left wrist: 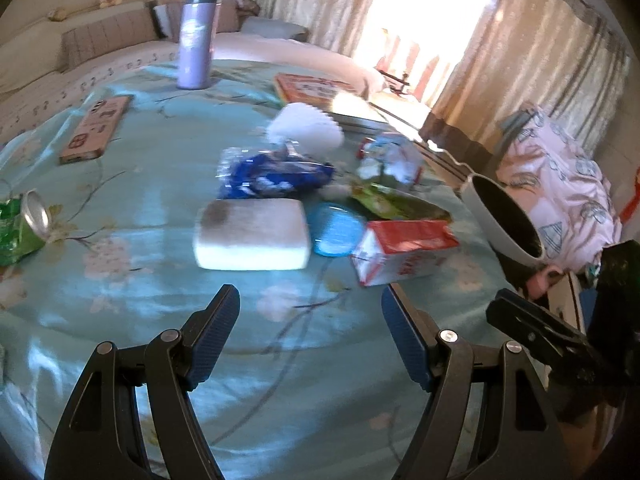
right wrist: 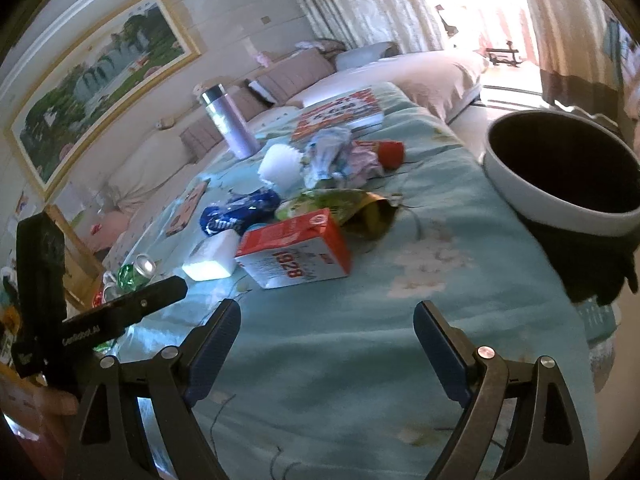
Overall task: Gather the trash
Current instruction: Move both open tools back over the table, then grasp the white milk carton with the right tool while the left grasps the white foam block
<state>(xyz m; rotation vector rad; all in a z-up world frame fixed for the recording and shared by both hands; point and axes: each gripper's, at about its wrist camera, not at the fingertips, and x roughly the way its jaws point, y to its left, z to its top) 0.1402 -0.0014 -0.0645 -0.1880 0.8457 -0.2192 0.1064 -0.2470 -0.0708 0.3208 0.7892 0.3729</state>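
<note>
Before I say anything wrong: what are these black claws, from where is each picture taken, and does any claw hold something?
No robot is here. A person holds a two-finger gripper in each hand, and a camera on each looks forward along its fingers. One picture comes from the left gripper, the other from the right gripper. Both are open and hold nothing. On the blue flowered cloth lie a red and white carton, a blue wrapper, a white block and a crushed green can. A dark bin with a white rim stands at the right.

Left gripper (left wrist: 311, 306) and right gripper (right wrist: 327, 322) both spread wide
</note>
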